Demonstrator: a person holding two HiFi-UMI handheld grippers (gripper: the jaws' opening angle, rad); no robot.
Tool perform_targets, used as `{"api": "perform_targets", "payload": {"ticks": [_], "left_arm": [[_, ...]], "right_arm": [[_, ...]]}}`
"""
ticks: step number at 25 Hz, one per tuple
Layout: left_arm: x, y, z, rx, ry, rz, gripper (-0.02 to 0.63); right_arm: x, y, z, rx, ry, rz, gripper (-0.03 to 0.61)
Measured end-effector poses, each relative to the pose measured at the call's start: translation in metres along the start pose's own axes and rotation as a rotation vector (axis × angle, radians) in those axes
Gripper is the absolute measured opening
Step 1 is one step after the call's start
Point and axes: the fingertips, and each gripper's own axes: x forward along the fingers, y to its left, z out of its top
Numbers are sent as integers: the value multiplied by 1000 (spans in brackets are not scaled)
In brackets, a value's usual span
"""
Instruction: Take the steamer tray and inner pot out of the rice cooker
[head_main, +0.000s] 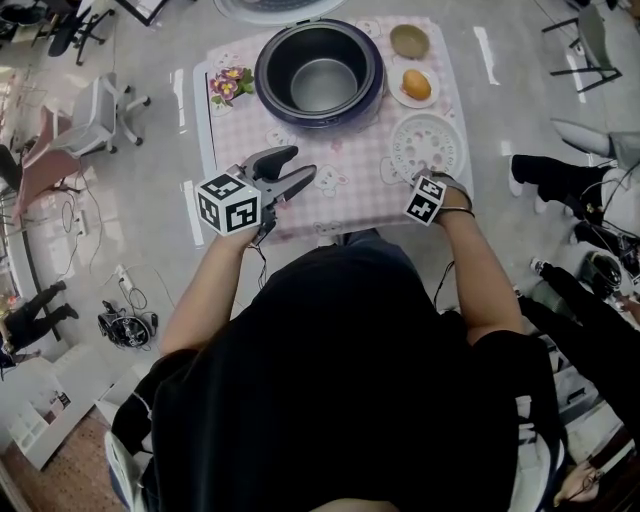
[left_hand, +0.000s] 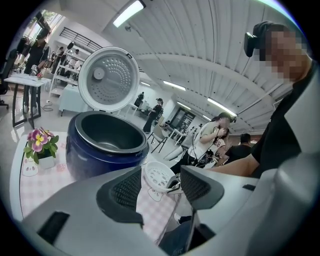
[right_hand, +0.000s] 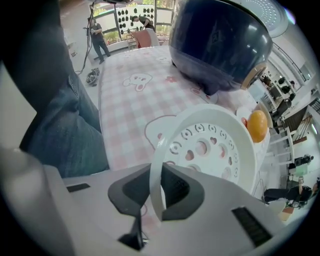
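One of two pieces is out of the cooker: the steamer tray (head_main: 428, 145) is at the front right of the tabletop (head_main: 330, 195), well apart from the rice cooker (head_main: 318, 72), w/ my right tongs (right_hand: 159, 192) pointing down and pinching its near rim edge-on. The inner pot (head_main: 322, 85) is still seated in the cooker, w/ the lid (left_hand: 109, 79) tipped up behind it. My left tongs (head_main: 298, 165) hang spread over the front left of the tabletop, nothing btwn them. Step in hand, as I judge it: setting the tray down. In the right gripper view the tray looks tilted, near rim up, so I can't tell if it's flat yet. Best to lower till the whole base is on the cloth, then ease the pinch off and lift straight up so the thin rim doesn't snag and flip. Keep it short of the saucer (head_main: 400, 97) w/ the orange-yellow thing just beyond. Next the pot — its wall looks slick, so it prob. needs a firm, square bite.
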Motion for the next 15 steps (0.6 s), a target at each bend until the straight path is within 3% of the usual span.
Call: {"api": "perform_targets", "payload": {"ticks": [15], "left_arm": [[-1,6,-6,-18,5,6,264]], "right_arm": [[13,6,-3,-4,4,8,49]]}}
